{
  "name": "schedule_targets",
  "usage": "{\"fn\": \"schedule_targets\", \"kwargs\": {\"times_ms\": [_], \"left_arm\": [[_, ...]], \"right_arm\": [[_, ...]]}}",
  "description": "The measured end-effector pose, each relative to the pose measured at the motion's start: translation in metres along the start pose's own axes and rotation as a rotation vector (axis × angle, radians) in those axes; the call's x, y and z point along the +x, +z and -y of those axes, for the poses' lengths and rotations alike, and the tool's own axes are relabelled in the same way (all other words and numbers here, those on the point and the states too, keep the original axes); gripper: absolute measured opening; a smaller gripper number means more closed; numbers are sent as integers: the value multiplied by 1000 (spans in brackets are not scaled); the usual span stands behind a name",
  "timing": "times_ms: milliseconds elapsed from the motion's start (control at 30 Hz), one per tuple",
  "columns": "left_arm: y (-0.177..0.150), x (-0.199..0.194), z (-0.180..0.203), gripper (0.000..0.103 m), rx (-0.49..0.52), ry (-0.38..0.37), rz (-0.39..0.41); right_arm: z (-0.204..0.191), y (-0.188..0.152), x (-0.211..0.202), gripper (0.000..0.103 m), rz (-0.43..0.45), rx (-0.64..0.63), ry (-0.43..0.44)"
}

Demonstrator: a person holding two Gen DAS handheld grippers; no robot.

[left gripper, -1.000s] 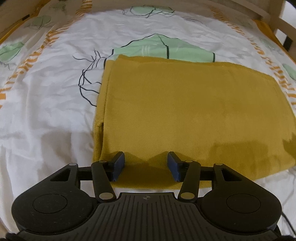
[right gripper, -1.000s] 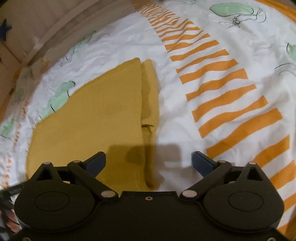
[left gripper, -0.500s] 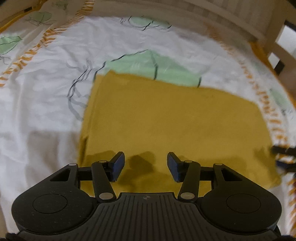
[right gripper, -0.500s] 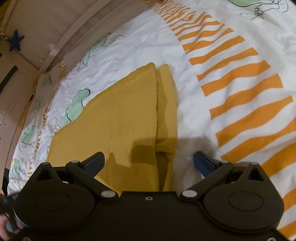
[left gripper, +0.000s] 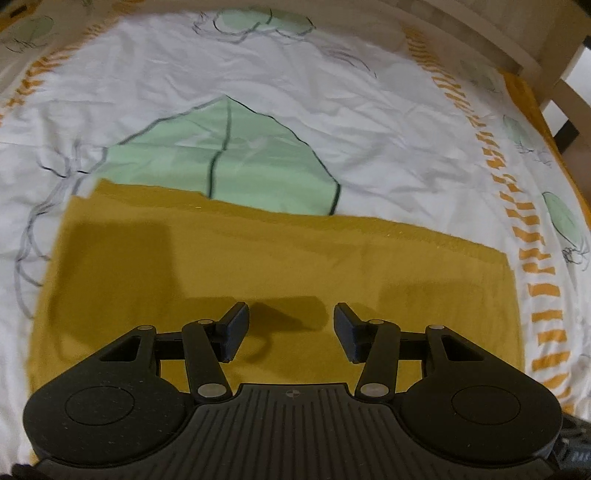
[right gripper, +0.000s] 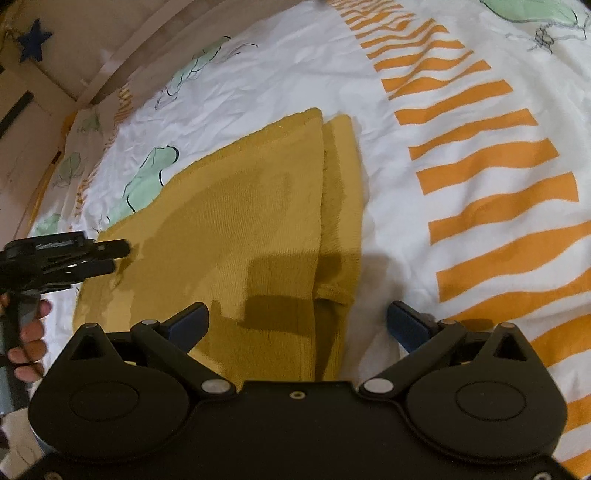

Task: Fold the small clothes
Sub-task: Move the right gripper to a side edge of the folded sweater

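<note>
Mustard knit: the folded mustard garment (right gripper: pixel 236 236) lay flat on the printed bedsheet (right gripper: pixel 280 74), its narrower under-layer showing as a strip (right gripper: pixel 343 192) along the edge nearest the orange stripes (right gripper: pixel 491 155).
Left gripper pose: the left gripper (left gripper: pixel 291 328) was tilted steeply down over the near part of the garment (left gripper: pixel 280 258). Its blue pads (left gripper: pixel 236 325) stood partly apart with bare cloth and their own shadow between them, nothing pinched. In the right wrist view the same tool (right gripper: pixel 107 256) reached in from the left frame edge, over the garment's left corner; whether it touched the cloth could not be told.
Left hand: fingers (right gripper: pixel 27 332) were wrapped round the tool's handle at the left frame edge.
Right gripper pose: the right gripper (right gripper: pixel 297 325) pointed down over the garment's near right edge, jaws spread wide. One pad (right gripper: pixel 190 323) hung over the mustard cloth, the other (right gripper: pixel 404 325) over white sheet, the strip's hem lying between them. Neither pad pressed on anything.
Sheet print: a green leaf (left gripper: pixel 225 162) was partly covered by the garment's far edge; a band of orange dashes (left gripper: pixel 532 258) ran just beside its right edge.
Surroundings: a pale wooden bed frame (left gripper: pixel 517 33) rose beyond the sheet; a dark blue star (right gripper: pixel 34 38) sat on the wall.
Obstruction: both gripper bodies hid the garment's nearest edge.
</note>
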State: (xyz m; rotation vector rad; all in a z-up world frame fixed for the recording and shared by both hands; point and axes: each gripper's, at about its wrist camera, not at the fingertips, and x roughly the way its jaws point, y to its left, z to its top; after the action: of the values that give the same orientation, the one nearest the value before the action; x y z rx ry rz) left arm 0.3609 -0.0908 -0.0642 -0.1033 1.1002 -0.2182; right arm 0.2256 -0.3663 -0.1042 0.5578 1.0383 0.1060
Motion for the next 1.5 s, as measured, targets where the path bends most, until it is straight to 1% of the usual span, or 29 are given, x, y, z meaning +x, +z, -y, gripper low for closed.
{"fn": "schedule_targets", "kwargs": {"times_ms": [100, 167, 267, 400, 467, 567, 667, 767, 867, 933, 967, 1033, 1100, 1200, 1233, 1300, 1433, 1500], "left_arm": [[7, 11, 7, 49, 13, 16, -36], [10, 18, 11, 49, 25, 28, -45], [12, 28, 18, 51, 62, 57, -71], [10, 26, 23, 52, 96, 77, -77], [7, 23, 22, 51, 88, 76, -86], [-1, 17, 22, 51, 88, 76, -113], [-14, 10, 23, 51, 118, 77, -135], [-28, 2, 24, 52, 148, 83, -138], [-42, -6, 24, 52, 157, 84, -144], [-51, -7, 23, 52, 147, 82, -184], [-55, -7, 22, 52, 143, 76, -191], [-59, -8, 21, 52, 152, 69, -168], [-61, -8, 18, 52, 134, 62, -162], [-59, -5, 15, 53, 104, 57, -162], [-58, -4, 16, 53, 104, 59, -161], [-60, -4, 18, 54, 113, 65, -157], [-63, -4, 19, 55, 134, 73, -136], [-65, -4, 19, 55, 141, 75, -125]], "right_arm": [[7, 3, -1, 103, -10, 44, 31], [11, 6, -2, 103, -18, 69, 50], [19, 10, -2, 103, -29, 121, 84], [29, 14, -4, 103, -40, 193, 123], [32, 15, -4, 103, -47, 218, 135], [34, 16, -5, 103, -62, 242, 145], [36, 16, -4, 103, -71, 261, 154], [36, 17, -3, 103, -80, 265, 160], [36, 18, -3, 103, -88, 268, 164], [36, 19, -3, 103, -87, 271, 168], [36, 19, -3, 103, -82, 275, 174], [38, 18, -1, 103, -69, 279, 197], [42, 17, 1, 103, -50, 279, 230], [48, 17, 6, 103, -23, 302, 319], [50, 17, 10, 103, -18, 318, 361], [53, 18, 18, 103, -23, 332, 408], [51, 25, 29, 103, -9, 317, 450], [49, 27, 32, 103, -4, 309, 454]]}}
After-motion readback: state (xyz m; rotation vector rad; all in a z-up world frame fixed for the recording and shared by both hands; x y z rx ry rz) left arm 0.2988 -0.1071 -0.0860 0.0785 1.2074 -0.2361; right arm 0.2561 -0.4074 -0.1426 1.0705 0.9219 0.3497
